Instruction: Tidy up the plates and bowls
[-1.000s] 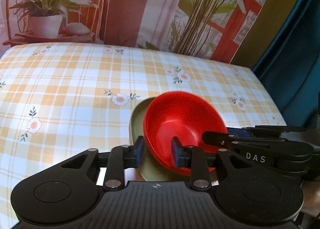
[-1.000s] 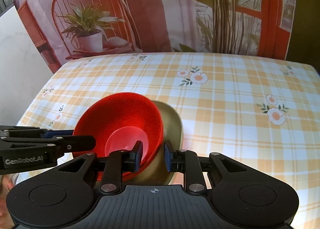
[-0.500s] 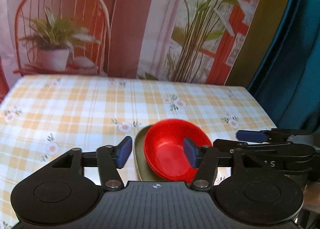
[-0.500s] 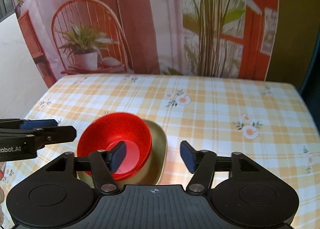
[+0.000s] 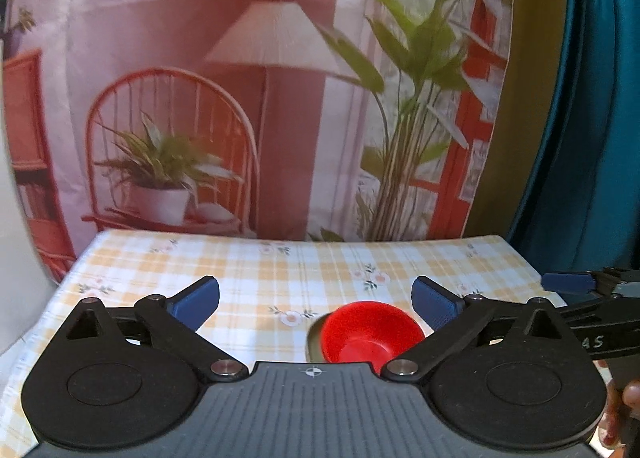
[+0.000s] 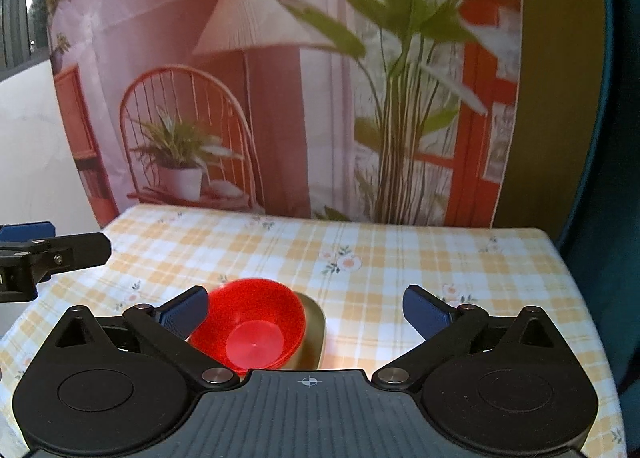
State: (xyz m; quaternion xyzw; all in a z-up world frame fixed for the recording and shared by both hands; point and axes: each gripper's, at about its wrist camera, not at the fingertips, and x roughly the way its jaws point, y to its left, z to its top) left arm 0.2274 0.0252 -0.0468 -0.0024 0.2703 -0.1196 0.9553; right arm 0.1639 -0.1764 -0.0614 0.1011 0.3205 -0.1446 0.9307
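A red bowl (image 5: 370,332) sits on an olive-green plate (image 5: 315,342) on the checked tablecloth. Both show in the right wrist view too: the bowl (image 6: 252,324) and the plate (image 6: 314,332). My left gripper (image 5: 315,304) is wide open and empty, pulled back above and behind the bowl. My right gripper (image 6: 306,308) is wide open and empty, also back from the stack. Each gripper shows at the edge of the other's view.
The table (image 6: 400,258) has a yellow checked cloth with flowers. A printed backdrop (image 5: 240,97) with a chair, lamp and plants hangs behind it. A teal curtain (image 5: 592,97) hangs to the right.
Both grippers let go of the red bowl and the plate, opened wide, and pulled back and up. The bowl now rests on the plate on the table.
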